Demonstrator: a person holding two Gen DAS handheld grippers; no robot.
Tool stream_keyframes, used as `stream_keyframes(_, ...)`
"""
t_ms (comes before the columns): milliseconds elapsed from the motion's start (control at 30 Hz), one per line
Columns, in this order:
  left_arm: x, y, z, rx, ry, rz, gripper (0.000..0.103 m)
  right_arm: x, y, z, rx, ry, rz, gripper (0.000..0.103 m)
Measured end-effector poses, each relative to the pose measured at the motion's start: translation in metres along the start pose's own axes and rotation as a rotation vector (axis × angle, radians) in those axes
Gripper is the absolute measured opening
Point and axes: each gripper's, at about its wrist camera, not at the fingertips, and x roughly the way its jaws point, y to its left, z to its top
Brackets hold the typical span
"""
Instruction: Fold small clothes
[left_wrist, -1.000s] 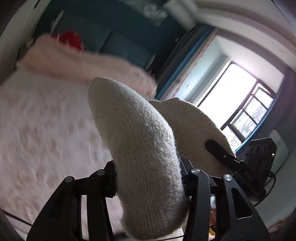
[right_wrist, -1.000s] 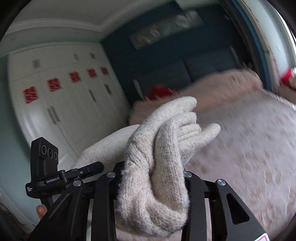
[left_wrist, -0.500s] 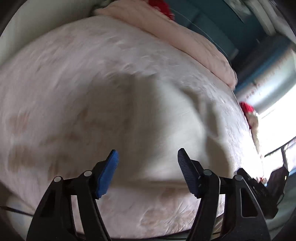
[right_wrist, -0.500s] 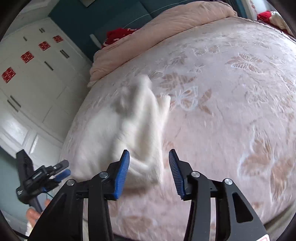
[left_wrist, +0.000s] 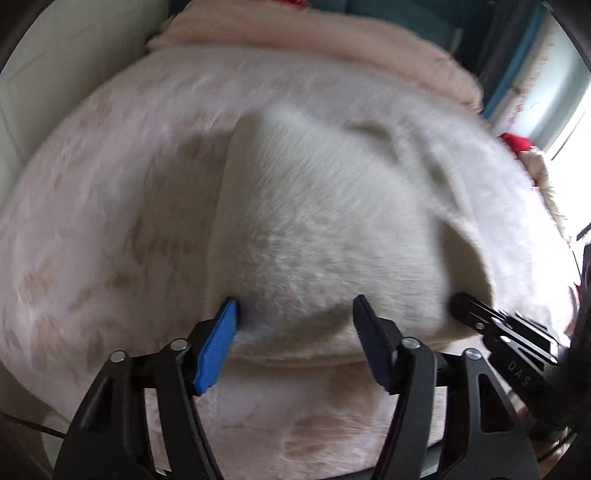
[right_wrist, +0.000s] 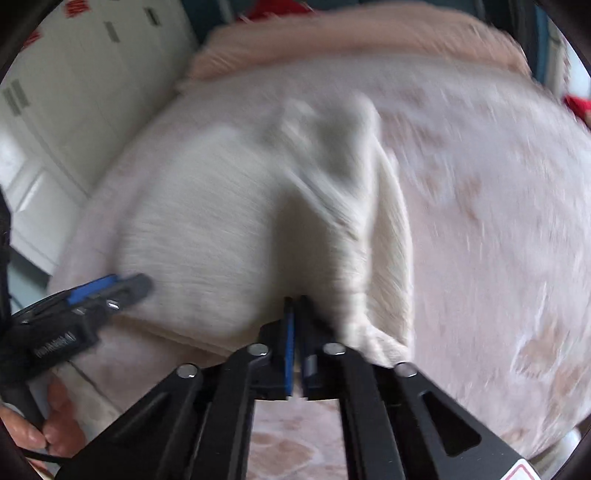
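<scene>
A cream knit garment (left_wrist: 325, 221) lies spread on the pink patterned bed cover (left_wrist: 92, 221), blurred by motion. My left gripper (left_wrist: 295, 301) hangs over its near hem; its jaws are closing, the hem lies between the blue pads, and they do not press it. In the right wrist view the garment (right_wrist: 207, 221) shows a bunched fold along its right side. My right gripper (right_wrist: 295, 299) is shut at the near edge beside that fold, with no cloth seen between its pads. The left gripper (right_wrist: 107, 288) shows at the garment's near left corner.
A fluffy pink blanket (left_wrist: 332, 40) lies rolled along the far end of the bed cover (right_wrist: 498, 258). White wardrobe doors (right_wrist: 74, 92) stand to the left of the bed. A person's hand (right_wrist: 55, 424) holds the left gripper's handle. A bright window (left_wrist: 569, 122) is at the right.
A second ago both grippers held the knit garment up in the air. They let it go, it dropped onto the bed, and both came down to its near edge. The right gripper has shut.
</scene>
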Motion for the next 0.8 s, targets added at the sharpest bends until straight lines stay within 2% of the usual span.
stream_keyframes(133, 0.007, 0.006, -0.007, 0.021, -0.004, 0.012, 0.062, -0.029, 0.003, -0.001, -0.012, -0.051, 0.013, 0.0)
stream_keyframes(167, 0.008, 0.007, -0.006, 0.027, 0.001, 0.012, 0.062, -0.038, 0.003, -0.002, -0.017, -0.071, 0.007, 0.004)
stream_keyframes(267, 0.016, 0.015, -0.006, 0.011, 0.018, 0.014, 0.064, -0.044, -0.016, -0.004, 0.015, -0.086, 0.008, 0.007)
stream_keyframes(333, 0.016, 0.018, -0.01, -0.009, 0.025, 0.009, 0.068, -0.042, -0.031, -0.012, 0.056, -0.063, -0.014, 0.022)
stream_keyframes(367, 0.018, 0.018, -0.01, -0.011, 0.025, 0.013, 0.069, -0.038, -0.034, -0.014, 0.075, -0.052, -0.012, 0.045)
stream_keyframes(400, 0.018, 0.018, -0.012, -0.011, 0.026, 0.017, 0.072, -0.034, -0.038, -0.016, 0.102, -0.036, 0.007, 0.06)
stream_keyframes(433, 0.02, 0.019, -0.014, -0.016, 0.032, 0.022, 0.073, -0.028, -0.045, -0.019, 0.137, -0.017, 0.044, 0.06)
stream_keyframes(533, 0.027, 0.031, -0.018, -0.091, 0.051, -0.035, 0.074, -0.005, -0.05, -0.02, 0.169, 0.024, 0.099, 0.058)
stream_keyframes(600, 0.026, 0.03, -0.018, -0.088, 0.05, -0.029, 0.074, 0.012, -0.048, -0.016, 0.148, 0.047, 0.101, 0.042)
stream_keyframes(700, 0.026, 0.028, -0.017, -0.087, 0.058, -0.023, 0.074, 0.01, -0.041, 0.001, 0.126, 0.024, 0.079, 0.028)
stream_keyframes(800, 0.023, 0.03, -0.016, -0.104, 0.064, -0.039, 0.074, -0.015, -0.026, 0.014, 0.042, -0.061, 0.026, 0.026)
